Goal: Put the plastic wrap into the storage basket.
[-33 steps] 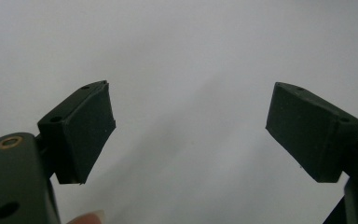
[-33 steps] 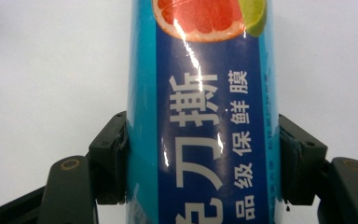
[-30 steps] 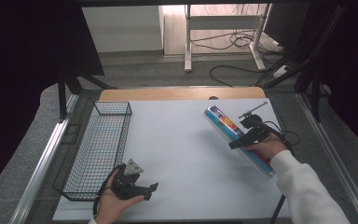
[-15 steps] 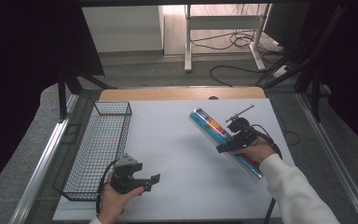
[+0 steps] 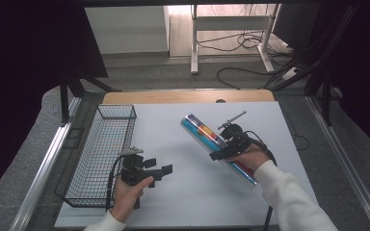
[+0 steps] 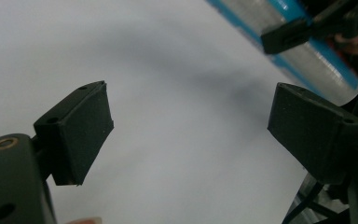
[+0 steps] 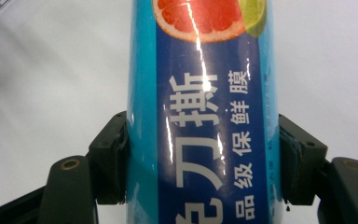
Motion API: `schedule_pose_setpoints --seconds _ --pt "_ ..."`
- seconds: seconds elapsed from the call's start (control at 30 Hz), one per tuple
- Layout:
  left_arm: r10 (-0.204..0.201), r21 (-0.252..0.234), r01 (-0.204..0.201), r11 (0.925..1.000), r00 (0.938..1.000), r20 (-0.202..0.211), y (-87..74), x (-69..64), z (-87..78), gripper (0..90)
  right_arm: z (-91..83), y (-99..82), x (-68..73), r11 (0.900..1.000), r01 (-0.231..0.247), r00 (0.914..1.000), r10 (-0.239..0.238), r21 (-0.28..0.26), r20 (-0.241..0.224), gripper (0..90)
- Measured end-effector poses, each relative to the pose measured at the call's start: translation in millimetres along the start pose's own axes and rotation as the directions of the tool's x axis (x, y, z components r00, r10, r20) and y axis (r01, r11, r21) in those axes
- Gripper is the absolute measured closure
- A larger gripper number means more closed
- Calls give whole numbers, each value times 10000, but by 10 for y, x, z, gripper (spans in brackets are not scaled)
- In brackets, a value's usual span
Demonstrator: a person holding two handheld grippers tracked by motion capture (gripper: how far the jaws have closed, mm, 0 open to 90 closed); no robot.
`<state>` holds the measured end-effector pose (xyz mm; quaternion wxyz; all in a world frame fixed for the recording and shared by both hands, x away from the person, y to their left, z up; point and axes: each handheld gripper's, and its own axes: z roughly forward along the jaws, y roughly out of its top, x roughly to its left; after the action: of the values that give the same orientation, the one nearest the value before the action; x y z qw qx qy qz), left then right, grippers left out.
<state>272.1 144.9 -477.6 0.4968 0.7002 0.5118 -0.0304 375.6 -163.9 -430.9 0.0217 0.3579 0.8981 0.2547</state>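
Observation:
A long roll of cling film (image 5: 198,130) with a blue label and a grapefruit picture is held slantwise above the white table (image 5: 183,192). My right gripper (image 5: 223,147) is shut on its middle; in the right gripper view both pads press the sides of the roll (image 7: 200,116). My left gripper (image 5: 162,169) is at the front left beside the basket, pointing right. In the left gripper view the left gripper (image 6: 191,121) stands open; its jaws have just been opening and nothing is between them. Beyond them lies the roll (image 6: 307,56).
A black wire basket (image 5: 101,154) stands along the table's left edge, with nothing seen inside. A wooden strip (image 5: 188,96) runs along the far edge. Cables and desk legs lie on the floor beyond.
My right hand has carried the roll leftward toward the table's middle. My left hand has moved right, away from the basket, and its jaws stand wider apart.

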Motion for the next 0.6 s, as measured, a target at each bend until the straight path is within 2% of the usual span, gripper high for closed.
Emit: schedule_pose_setpoints --seconds 0.13,0.17,0.23,0.4,0.5,0.57,0.6 --pt "-586 -42 589 9983 9973 452 111 -15 126 124 58 42 80 9997 219 9997 -218 48 -141 324" --pt "-586 -42 589 9983 9973 452 111 -15 126 124 58 42 80 9997 219 9997 -218 48 -141 324" --pt "-866 -3 868 9962 9941 647 160 -24 207 124 92 64 127 9994 342 9993 -342 30 -166 324" --pt "-1142 -74 1151 9933 9901 811 230 -36 309 123 134 93 215 9985 541 9984 -543 -98 -172 324" --pt "-1110 -180 1126 9935 9911 735 259 -45 334 122 154 114 259 9979 627 9979 -629 -141 -157 323" --pt "-1401 -311 1433 9892 9861 894 288 -23 378 121 165 126 285 9974 693 9975 -695 -209 -108 323" --pt "-1401 -311 1433 9892 9861 894 288 -23 378 119 165 126 285 9974 693 9975 -695 -209 -108 323"
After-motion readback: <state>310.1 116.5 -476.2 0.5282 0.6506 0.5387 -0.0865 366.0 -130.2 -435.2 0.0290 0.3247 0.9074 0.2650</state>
